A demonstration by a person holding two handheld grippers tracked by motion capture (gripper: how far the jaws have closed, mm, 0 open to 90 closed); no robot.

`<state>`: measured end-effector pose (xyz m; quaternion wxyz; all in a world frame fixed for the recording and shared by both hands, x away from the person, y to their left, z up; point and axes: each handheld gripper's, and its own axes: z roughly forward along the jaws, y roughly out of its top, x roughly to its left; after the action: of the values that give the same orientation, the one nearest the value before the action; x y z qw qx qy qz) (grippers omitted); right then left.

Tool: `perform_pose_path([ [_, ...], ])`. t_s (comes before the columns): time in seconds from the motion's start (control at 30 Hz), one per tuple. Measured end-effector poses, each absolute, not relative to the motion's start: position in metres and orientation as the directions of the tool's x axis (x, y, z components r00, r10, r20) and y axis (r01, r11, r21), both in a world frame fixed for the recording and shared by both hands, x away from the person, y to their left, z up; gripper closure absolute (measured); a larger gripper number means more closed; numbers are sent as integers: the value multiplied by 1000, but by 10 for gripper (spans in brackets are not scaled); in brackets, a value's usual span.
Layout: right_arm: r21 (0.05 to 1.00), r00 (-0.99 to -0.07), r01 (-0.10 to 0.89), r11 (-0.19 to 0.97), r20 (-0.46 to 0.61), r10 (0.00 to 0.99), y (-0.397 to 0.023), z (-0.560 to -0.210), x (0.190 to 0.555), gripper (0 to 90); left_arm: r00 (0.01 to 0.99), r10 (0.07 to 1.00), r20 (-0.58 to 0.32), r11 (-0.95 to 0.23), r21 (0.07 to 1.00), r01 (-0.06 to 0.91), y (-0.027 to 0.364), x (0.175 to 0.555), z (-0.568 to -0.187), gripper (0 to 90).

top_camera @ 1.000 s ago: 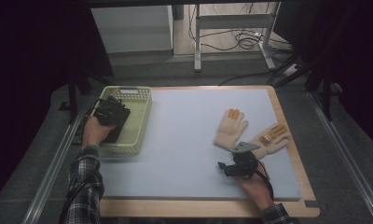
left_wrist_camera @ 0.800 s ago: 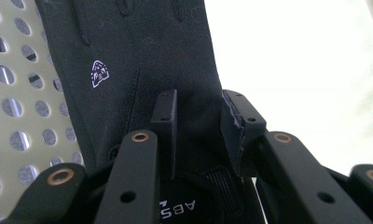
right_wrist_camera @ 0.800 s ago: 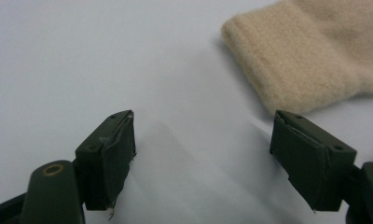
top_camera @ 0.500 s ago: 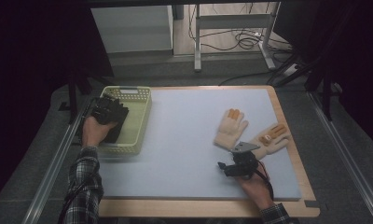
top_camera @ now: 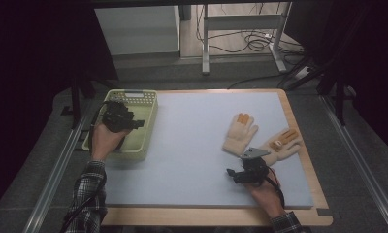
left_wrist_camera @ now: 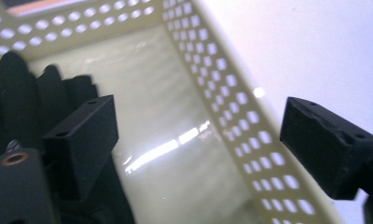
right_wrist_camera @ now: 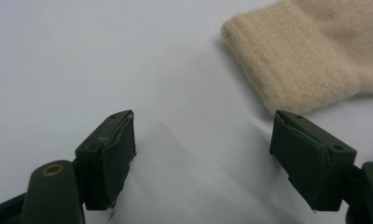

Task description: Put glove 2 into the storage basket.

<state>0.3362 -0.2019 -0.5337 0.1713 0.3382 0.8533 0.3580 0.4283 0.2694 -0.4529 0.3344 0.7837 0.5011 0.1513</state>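
Gloves are the work here — a black glove (left_wrist_camera: 21,100) already lies inside the pale perforated basket (top_camera: 146,127), against its wall farthest from the desk's middle, with the left tongs (top_camera: 136,123) above it. Those jaws have just been opening and now stand wide with nothing between them. Two beige gloves with orange fingertips (top_camera: 239,133) (top_camera: 282,143) lie well right of the basket on the blue desk mat (top_camera: 192,145); the right tongs (top_camera: 231,174) hover open just short of the nearer cuff (right_wrist_camera: 292,70).

Risk, as I judge it: closing on the cuff's thin edge could pinch only one knit layer, letting the glove slip mid-carry — or drag its neighbour along.

Most of the black glove is hidden behind the left jaw.
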Motion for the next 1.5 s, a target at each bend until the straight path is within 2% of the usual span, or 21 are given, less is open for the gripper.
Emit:
perform_pose_path([
  [0.23,727,-713,455,515,-50,700,-202,-534,336,221,522,848,-95,-310,709,633,245,411,-446,31],
  [0.53,727,-712,457,513,-48,701,-202,-534,336,220,624,778,-65,-379,744,551,204,379,-441,0],
  [0.9,727,-711,460,511,-44,702,-202,-534,336,220,727,685,-33,-453,763,461,159,336,-469,0],
  [1.23,726,-712,460,512,-43,701,-202,-533,336,220,724,689,-27,-475,737,480,145,314,-516,0],
  [1.5,726,-712,460,511,-42,701,-202,-533,337,220,681,731,34,-519,676,523,153,307,-544,0],
])
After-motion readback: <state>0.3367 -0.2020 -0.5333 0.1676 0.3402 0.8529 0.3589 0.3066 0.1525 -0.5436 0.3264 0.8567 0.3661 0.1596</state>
